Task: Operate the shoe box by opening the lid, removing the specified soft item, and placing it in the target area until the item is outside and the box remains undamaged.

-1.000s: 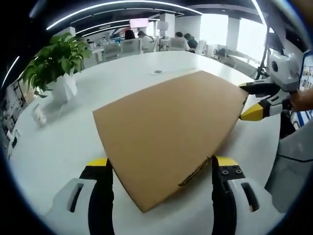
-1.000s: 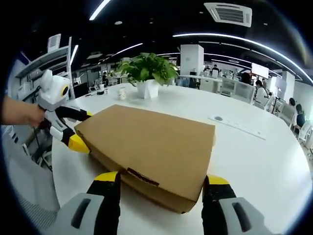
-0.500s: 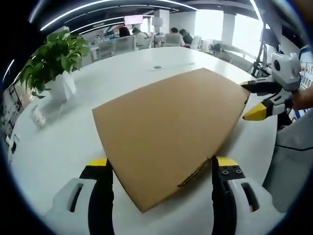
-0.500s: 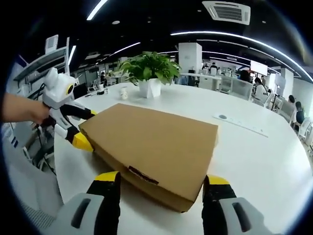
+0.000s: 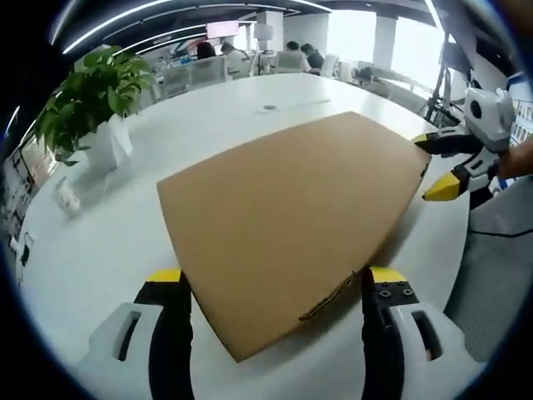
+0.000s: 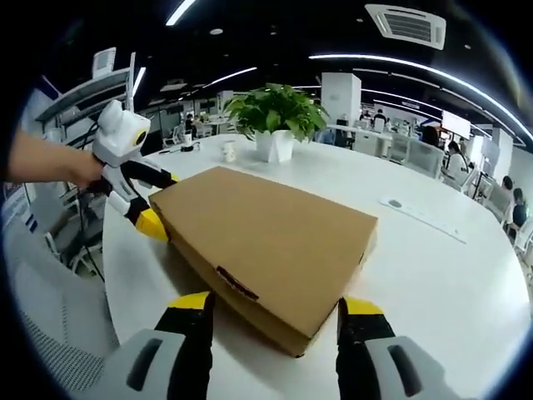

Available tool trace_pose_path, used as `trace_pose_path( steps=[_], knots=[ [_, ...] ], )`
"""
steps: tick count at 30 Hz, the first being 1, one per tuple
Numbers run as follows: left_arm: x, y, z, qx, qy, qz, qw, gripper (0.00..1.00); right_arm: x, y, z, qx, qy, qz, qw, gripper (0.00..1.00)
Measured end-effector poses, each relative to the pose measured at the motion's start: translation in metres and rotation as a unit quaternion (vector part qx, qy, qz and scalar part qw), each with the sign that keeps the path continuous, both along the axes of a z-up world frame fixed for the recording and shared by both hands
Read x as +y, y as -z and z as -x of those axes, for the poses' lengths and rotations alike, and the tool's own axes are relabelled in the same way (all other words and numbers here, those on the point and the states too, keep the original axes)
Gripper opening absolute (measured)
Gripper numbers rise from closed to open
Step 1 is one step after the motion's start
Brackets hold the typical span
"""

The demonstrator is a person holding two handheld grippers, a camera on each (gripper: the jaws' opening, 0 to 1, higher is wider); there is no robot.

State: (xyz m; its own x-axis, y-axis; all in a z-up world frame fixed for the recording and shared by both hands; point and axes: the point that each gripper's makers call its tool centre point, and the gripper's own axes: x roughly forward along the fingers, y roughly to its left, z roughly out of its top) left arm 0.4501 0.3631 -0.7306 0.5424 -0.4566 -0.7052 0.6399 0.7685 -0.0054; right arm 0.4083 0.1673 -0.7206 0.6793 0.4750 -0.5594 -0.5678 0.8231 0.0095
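A brown cardboard shoe box (image 5: 291, 212) lies flat on the white table (image 5: 100, 250) with its lid down. My left gripper (image 5: 275, 279) is open, its yellow-tipped jaws straddling the box's near corner. At the far right corner my right gripper (image 5: 430, 165) is open too, one jaw above the box edge and one below. In the right gripper view the box (image 6: 266, 233) fills the middle, and my right gripper (image 6: 276, 304) stands open around its near corner. The left gripper (image 6: 160, 200), held by a hand (image 6: 50, 167), gapes at the box's left corner.
A potted plant (image 5: 92, 100) in a white pot (image 6: 275, 146) stands on the table beyond the box, with a small white object (image 5: 67, 197) near it. A round insert (image 6: 395, 203) sits in the tabletop. Desks, chairs and people are far behind.
Both cameras shifted slightly; in the right gripper view the box and left gripper sit a little further right. The box has stayed shut and both grippers have stayed open.
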Motion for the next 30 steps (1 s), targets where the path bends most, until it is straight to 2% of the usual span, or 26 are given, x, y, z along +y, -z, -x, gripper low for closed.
trace_pose_path(
  steps=[5, 10, 21, 30],
  knots=[
    [0.002, -0.001, 0.004, 0.000, 0.002, 0.000, 1.0000, 0.84, 0.002, -0.001, 0.002, 0.000, -0.001, -0.002, 1.0000, 0.53],
    [0.003, -0.002, 0.007, 0.001, 0.004, 0.001, 1.0000, 0.84, 0.001, -0.002, 0.003, -0.004, 0.000, 0.001, 1.0000, 0.47],
    [0.003, -0.004, 0.008, 0.009, 0.003, 0.001, 1.0000, 0.83, 0.001, -0.004, 0.003, -0.009, 0.000, 0.003, 1.0000, 0.46],
    [0.004, -0.010, 0.009, 0.009, -0.001, 0.013, 0.9999, 0.83, 0.000, -0.010, 0.004, -0.013, 0.000, 0.000, 0.9999, 0.46]
  ],
)
